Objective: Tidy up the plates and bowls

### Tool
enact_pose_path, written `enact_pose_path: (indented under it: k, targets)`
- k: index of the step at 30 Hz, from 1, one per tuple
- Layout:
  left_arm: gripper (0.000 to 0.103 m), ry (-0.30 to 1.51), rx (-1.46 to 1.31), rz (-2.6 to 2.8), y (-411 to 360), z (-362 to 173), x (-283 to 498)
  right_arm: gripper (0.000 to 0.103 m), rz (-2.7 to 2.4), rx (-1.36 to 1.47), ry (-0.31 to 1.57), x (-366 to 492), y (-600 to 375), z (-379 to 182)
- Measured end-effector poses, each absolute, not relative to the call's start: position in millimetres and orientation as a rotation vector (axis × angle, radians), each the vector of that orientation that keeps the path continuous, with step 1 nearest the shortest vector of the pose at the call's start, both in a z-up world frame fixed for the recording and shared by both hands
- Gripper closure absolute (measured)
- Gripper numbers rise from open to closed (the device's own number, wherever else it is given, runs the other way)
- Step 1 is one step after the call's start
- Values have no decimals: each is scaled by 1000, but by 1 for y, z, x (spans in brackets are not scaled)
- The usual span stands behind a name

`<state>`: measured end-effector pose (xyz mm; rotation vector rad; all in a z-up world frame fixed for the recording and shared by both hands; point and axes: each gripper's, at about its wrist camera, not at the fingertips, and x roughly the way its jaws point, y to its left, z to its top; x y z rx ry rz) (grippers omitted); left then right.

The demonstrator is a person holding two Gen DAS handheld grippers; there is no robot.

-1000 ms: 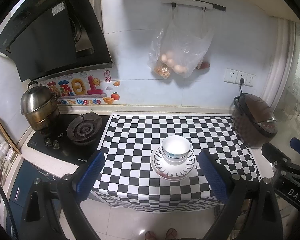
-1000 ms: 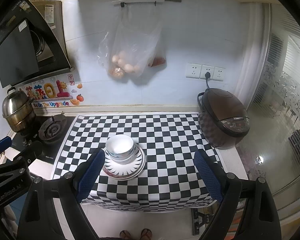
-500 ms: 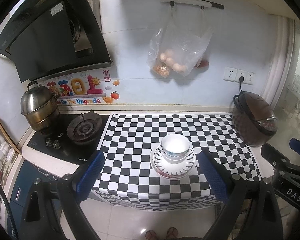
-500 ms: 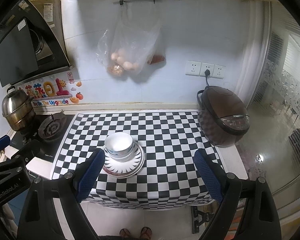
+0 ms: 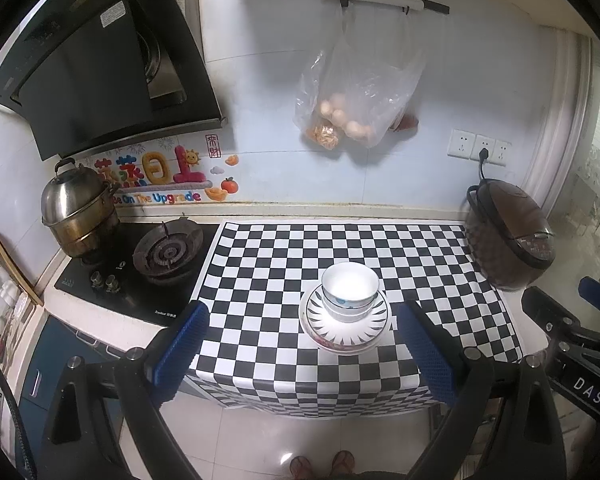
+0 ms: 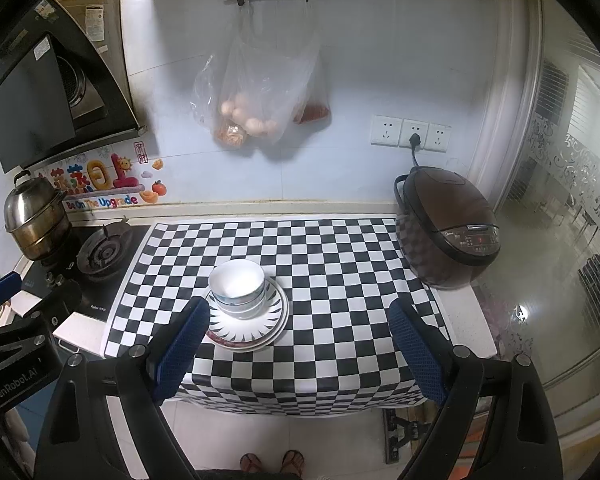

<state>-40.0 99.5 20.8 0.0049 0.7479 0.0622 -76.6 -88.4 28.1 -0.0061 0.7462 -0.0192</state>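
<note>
White bowls [image 5: 350, 291] [image 6: 238, 287] sit nested on a stack of patterned plates [image 5: 345, 330] [image 6: 247, 326] on the checkered counter [image 5: 340, 248] [image 6: 332, 256]. Both grippers hang back from the counter's front edge, above the floor. My left gripper [image 5: 302, 350] is open and holds nothing; the stack shows between its blue pads. My right gripper [image 6: 300, 350] is open and holds nothing too, with the stack just past its left finger [image 6: 180, 346]. The right gripper's body [image 5: 580, 360] shows at the left wrist view's right edge; the left gripper's body [image 6: 16, 344] shows at the right wrist view's left edge.
A brown rice cooker [image 5: 508, 240] [image 6: 446, 228] stands at the counter's right end. A gas hob [image 5: 156, 256] [image 6: 100, 256] with a steel pot [image 5: 76, 212] [image 6: 34, 220] lies left, under a range hood [image 5: 96, 64]. A plastic bag of food [image 5: 356, 96] [image 6: 260, 92] hangs on the wall. A person's feet [image 6: 270, 462] stand below.
Both views have drifted only slightly; the counter and stack sit a little higher in frame. The stack itself has not moved and both grippers stay open.
</note>
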Motion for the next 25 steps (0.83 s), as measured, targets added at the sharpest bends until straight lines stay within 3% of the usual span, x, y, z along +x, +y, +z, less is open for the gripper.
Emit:
enact_pose_path:
  k: [25]
  targets:
    - [7, 741, 9, 61, 103, 19, -40, 10, -2, -1, 754, -75, -94, 24]
